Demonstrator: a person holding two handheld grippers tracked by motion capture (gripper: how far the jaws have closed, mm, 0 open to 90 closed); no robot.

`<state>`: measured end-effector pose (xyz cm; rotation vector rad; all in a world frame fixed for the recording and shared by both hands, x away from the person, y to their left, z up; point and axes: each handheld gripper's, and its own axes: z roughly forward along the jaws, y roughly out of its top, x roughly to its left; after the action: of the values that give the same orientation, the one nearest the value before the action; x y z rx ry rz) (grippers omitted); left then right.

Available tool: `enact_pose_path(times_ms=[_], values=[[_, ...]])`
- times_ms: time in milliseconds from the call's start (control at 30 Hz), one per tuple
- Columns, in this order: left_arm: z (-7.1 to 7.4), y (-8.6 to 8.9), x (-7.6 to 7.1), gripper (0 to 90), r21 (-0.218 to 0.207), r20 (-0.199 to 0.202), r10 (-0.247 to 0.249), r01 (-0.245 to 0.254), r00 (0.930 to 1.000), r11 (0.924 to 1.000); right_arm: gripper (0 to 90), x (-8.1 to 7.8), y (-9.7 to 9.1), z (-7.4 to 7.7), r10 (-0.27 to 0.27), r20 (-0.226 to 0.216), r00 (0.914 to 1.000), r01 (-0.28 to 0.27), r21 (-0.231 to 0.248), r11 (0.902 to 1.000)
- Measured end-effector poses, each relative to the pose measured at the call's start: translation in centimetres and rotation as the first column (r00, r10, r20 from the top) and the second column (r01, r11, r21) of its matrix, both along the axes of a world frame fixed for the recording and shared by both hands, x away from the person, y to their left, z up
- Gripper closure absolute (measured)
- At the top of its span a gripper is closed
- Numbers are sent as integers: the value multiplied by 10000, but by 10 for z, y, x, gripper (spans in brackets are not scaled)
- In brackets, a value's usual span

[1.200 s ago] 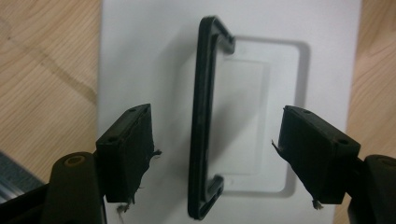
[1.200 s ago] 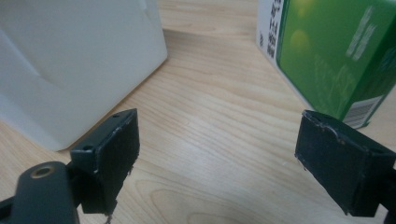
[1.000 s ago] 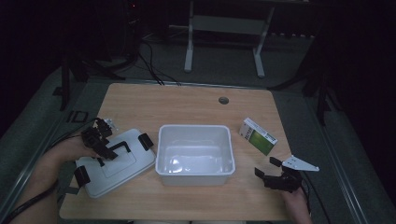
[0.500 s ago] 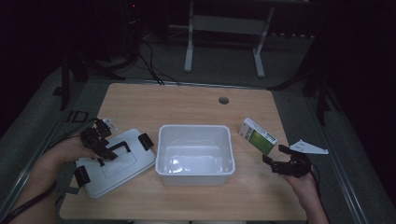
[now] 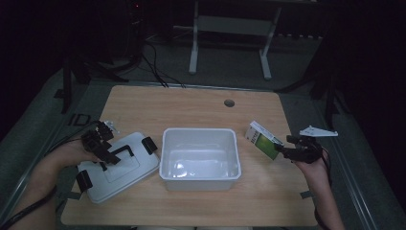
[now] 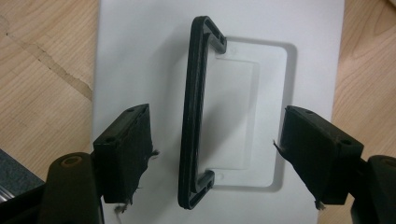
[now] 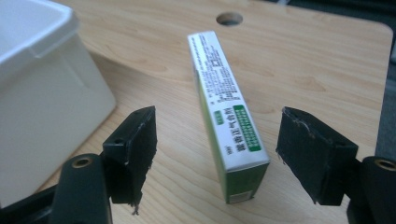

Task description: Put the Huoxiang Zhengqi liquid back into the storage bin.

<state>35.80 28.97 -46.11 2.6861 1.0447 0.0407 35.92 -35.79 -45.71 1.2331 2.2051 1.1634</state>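
A white lid (image 5: 125, 171) with a black handle (image 6: 194, 116) lies on the wooden table (image 5: 191, 105) at the left. My left gripper (image 5: 106, 152) hovers over it, open, one jaw on each side of the handle (image 5: 119, 152) without touching it. At the right a green and white carton (image 5: 262, 140) stands on its long edge. My right gripper (image 5: 283, 150) is just behind its near end. Its jaws have just been closing and stand open, with the carton (image 7: 226, 121) between them and a gap at each pad.
An open, empty white bin (image 5: 201, 183) sits mid-table between lid and carton; its wall (image 7: 42, 93) is close to the right gripper's left jaw. A round cable hole (image 5: 229, 102) lies toward the far edge. The table's right edge runs near the right hand.
The right gripper has travelled from the front right corner up and forward to the carton's end, and its jaws look narrower. The left gripper has stayed over the lid handle.
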Motion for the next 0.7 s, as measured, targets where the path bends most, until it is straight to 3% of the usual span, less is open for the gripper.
enact_pose_path(times_ms=[133,267,500,633,700], values=[[-2,-1,0,240,38,-51,-11,11,10000,10000,316,14,2,0,236,-409,9989,-246,-238,9994],[-2,-2,1,240,74,-45,-45,46,10000,10000,293,25,5,1,439,-760,9961,-479,-507,9976],[-1,-4,2,240,56,-21,-102,102,9999,9999,343,45,14,2,594,-1190,9911,-750,-1307,9886],[-2,-5,2,239,78,-41,-134,135,9999,9999,354,53,16,2,817,-1537,9847,-1038,-1417,9845],[-2,-5,2,240,28,-50,-127,127,9999,9999,368,59,20,3,1007,-1815,9782,-1318,-1684,9769]])
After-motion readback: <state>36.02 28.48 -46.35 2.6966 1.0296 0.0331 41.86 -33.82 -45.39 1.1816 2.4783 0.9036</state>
